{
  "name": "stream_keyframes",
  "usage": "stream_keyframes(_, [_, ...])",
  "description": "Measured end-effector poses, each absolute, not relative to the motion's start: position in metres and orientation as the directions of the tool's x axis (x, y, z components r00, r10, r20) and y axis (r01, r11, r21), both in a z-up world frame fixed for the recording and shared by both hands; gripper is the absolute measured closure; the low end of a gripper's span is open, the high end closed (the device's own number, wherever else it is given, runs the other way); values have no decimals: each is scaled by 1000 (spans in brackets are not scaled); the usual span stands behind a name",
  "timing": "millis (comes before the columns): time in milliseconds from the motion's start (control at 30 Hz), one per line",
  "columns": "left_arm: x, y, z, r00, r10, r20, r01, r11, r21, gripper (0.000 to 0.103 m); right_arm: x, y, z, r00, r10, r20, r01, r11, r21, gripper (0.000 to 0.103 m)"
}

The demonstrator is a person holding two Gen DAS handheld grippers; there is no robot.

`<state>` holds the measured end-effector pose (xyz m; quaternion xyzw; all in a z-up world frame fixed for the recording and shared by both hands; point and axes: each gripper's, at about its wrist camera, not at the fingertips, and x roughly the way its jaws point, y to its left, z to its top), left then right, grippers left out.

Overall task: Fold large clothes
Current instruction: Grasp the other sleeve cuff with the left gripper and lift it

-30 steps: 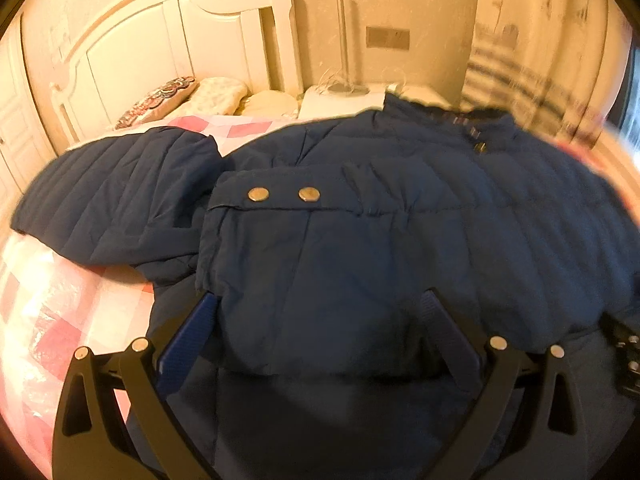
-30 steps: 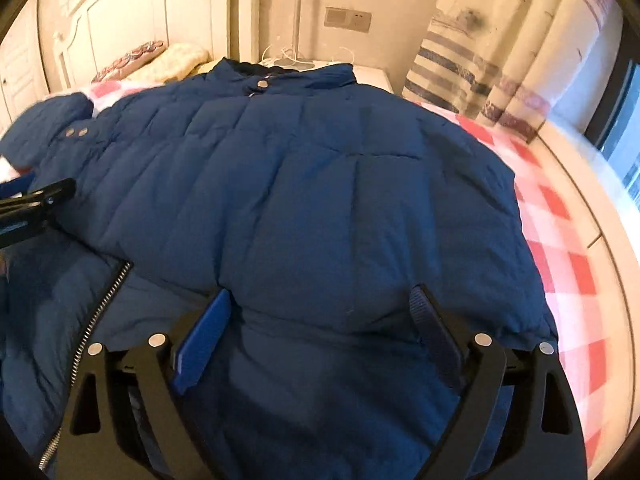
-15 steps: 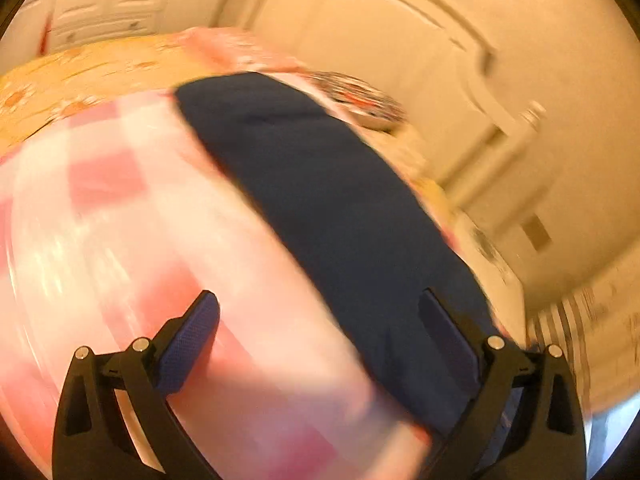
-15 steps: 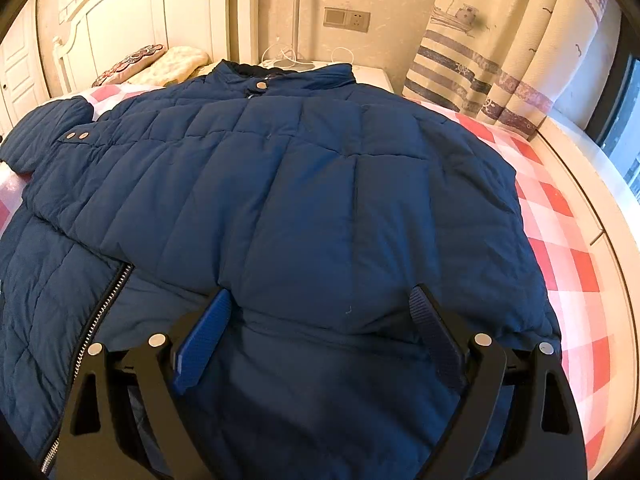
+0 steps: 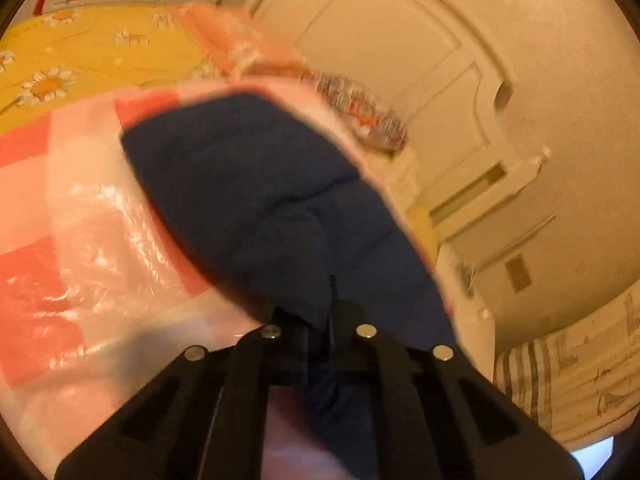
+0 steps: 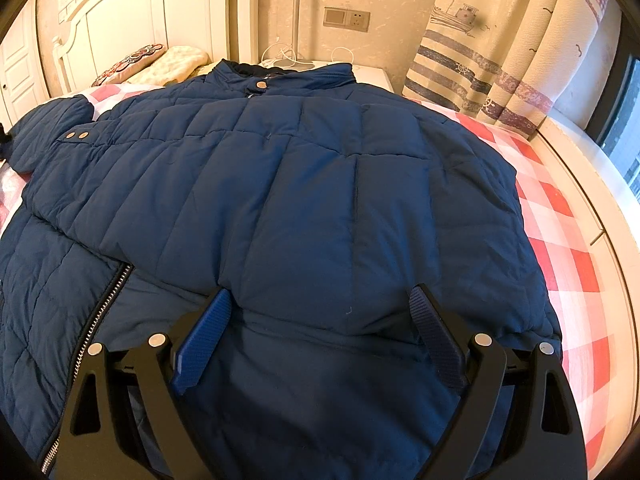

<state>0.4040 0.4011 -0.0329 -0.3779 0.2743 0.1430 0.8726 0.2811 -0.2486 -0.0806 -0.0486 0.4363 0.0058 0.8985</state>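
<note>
A large navy quilted jacket (image 6: 304,200) lies spread on a bed with a pink-checked cover (image 6: 560,248), collar toward the headboard. Its left sleeve (image 5: 256,184) lies out to the side over the checked cover. My left gripper (image 5: 320,332) is shut on the sleeve's fabric, which bunches between the closed fingers. My right gripper (image 6: 320,320) is open and hovers over the jacket's lower hem, its blue pads (image 6: 204,340) on either side of a fold, holding nothing. The view from the left wrist is tilted and blurred.
A white headboard (image 6: 132,20) and pillows (image 6: 132,60) stand at the far end. A white nightstand with cables (image 6: 304,64) sits behind the collar. Striped curtains (image 6: 500,52) and a window ledge run along the right. A yellow daisy blanket (image 5: 80,52) lies beyond the sleeve.
My left gripper swung from the jacket body to the left sleeve and closed on it. The right gripper has stayed still and open.
</note>
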Motion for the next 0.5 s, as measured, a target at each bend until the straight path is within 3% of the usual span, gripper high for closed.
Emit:
stream_keyframes(133, [388, 346, 8, 877, 48, -478, -337, 770, -541, 99, 282, -248, -81, 619, -32, -785, -52, 995, -82, 16])
stream_keyframes(233, [372, 276, 49, 922, -78, -379, -131, 858, -497, 99, 282, -248, -81, 620, -31, -784, -52, 995, -81, 16])
stream_keyframes(300, [366, 227, 64, 918, -172, -358, -9, 892, -452, 99, 282, -248, -81, 620, -32, -784, -52, 995, -81, 16])
stream_keyframes(367, [358, 165, 72, 884, -284, -370, 130, 912, -390, 99, 282, -248, -81, 620, -31, -784, -52, 995, -81, 16])
stream_keyframes(500, [339, 39, 50, 806, -345, -482, 301, 939, -168, 98, 282, -248, -82, 619, -26, -785, -52, 996, -74, 16])
